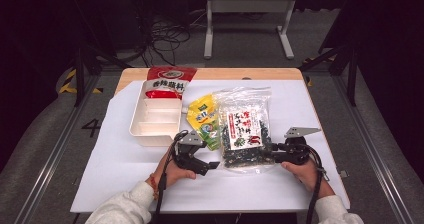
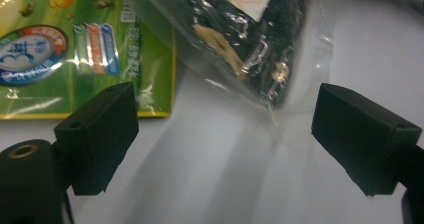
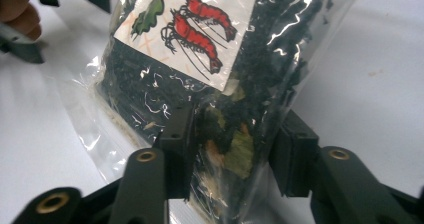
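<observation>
We find the divided tray point(image 1: 150, 129) left of centre on the table point(image 1: 300, 184), one pouch point(image 1: 169, 80) lying across its upper end. Just right of it lies a smaller pouch point(image 1: 204, 119), its right edge tucked under the seaweed bag point(image 1: 243, 129) at centre.

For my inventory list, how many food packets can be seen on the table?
3: a red packet at the white tray's far end, a yellow-green packet beside the tray, a clear seaweed bag right of it.
</observation>
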Tool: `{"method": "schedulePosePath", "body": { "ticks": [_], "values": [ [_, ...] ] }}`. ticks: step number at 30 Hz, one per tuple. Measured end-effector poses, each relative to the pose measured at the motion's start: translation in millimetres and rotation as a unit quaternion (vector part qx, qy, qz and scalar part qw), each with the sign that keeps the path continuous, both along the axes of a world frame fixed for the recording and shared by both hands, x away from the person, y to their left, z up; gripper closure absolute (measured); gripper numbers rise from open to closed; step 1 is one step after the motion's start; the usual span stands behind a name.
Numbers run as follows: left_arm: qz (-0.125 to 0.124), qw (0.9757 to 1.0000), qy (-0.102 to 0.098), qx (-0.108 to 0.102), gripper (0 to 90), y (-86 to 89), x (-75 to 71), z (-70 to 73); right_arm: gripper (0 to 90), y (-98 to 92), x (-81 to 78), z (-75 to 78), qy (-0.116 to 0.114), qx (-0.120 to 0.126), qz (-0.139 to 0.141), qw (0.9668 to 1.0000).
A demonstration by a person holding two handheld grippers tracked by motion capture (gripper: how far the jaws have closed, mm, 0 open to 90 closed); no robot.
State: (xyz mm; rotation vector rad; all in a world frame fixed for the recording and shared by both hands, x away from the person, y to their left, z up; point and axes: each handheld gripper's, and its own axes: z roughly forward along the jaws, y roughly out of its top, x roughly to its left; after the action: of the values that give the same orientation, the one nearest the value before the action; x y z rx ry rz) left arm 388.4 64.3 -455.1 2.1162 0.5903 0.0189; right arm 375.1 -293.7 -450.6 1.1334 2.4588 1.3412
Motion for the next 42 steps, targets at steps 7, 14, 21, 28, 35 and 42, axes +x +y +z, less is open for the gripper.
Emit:
{"method": "schedulePosePath", "body": {
  "ticks": [7, 14, 21, 28, 35, 42],
  "values": [
    [-0.001, 0.9997, 0.011, -0.021, 13.3, -19.4, 15.8, -1.0, 62.2, 1.4, -10.8, 0.9, -0.048, -0.006, 0.029, 0.9984],
    [-0.026, 0.9974, 0.012, -0.066, 22.6, -22.9, 16.1, 4.6, 64.1, 14.7, -20.3, 2.9, -0.085, -0.016, 0.056, 0.9947],
    [-0.05, 0.9938, -0.013, -0.099, 45.3, -16.9, 6.1, 17.7, 68.7, 27.0, -27.3, 10.4, -0.1, -0.013, 0.063, 0.9929],
    [-0.088, 0.9855, -0.025, -0.143, 70.8, -10.5, -3.8, 29.0, 63.8, 29.5, -31.4, 14.6, -0.106, -0.015, 0.049, 0.9931],
    [-0.098, 0.9842, -0.047, -0.14, 72.2, -9.2, -11.8, 38.6, 50.8, 30.9, -39.6, 22.7, -0.111, -0.023, 0.037, 0.9928],
    [-0.096, 0.9824, -0.073, -0.143, 72.3, 3.1, -16.4, 52.4, 33.3, 23.9, -48.8, 27.4, -0.104, -0.023, 0.022, 0.9941]
  ]
}}
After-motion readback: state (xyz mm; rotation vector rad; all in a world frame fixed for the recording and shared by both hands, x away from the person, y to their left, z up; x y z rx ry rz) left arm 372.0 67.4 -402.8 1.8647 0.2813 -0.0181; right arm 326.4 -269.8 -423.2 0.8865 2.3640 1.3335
